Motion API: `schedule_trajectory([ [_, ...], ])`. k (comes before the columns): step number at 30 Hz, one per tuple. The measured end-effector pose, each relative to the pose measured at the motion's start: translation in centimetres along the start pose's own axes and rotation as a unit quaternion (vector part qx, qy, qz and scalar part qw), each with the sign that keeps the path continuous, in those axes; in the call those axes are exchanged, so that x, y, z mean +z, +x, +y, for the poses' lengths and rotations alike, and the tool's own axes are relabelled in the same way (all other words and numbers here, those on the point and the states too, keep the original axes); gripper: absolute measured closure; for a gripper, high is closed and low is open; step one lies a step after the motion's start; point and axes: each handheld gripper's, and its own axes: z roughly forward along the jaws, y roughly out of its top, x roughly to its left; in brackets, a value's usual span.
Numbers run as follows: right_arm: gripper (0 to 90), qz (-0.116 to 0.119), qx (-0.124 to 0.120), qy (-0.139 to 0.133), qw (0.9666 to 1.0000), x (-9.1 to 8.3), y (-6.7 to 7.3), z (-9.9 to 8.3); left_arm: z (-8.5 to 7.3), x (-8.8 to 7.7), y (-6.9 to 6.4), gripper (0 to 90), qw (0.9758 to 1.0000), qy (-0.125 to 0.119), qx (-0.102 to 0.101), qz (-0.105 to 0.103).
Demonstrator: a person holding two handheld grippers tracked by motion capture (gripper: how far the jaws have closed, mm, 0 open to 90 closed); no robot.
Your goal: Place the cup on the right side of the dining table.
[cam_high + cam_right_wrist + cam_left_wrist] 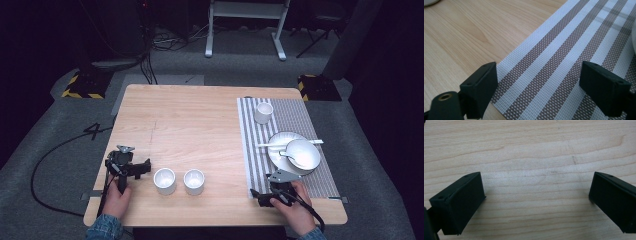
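Observation:
My left gripper (141, 168) rests at the table's left front, jaws wide open over bare wood, as the left gripper view (536, 187) confirms. My right gripper (259, 195) sits low at the near left corner of the striped placemat (295, 112), open, with just the mat's corner (541, 75) between its fingers. Two white cups (164, 180) (194, 181) stand side by side between the hands. A third white cup (263, 112) stands on the mat's far end. A white plate (278, 161) on the mat carries a white bowl (303, 153) and a spoon (287, 143).
The wooden table (190, 120) has bare room across its middle and far left. Its front edge runs just below both hands. A white cup's rim (429, 2) peeks in at the top left of the right gripper view. Grey carpet and cables surround the table.

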Motion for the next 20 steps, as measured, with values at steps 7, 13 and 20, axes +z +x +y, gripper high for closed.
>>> schedule_trajectory([
  [7,14.7,0.006,-0.003,0.000,1.0000,0.08,-0.18,0.04,0.00,0.00,0.00,0.3,1.0000,0.000,0.000,0.000],
  [13,14.8,0.022,-0.014,0.000,0.9997,-0.02,-0.56,-0.05,-0.01,-0.01,0.01,0.3,1.0000,0.000,0.001,0.000],
  [20,14.8,0.022,-0.014,0.001,0.9997,-0.01,-0.53,-0.05,-0.01,-0.01,0.00,0.3,1.0000,0.000,0.000,0.000],
])
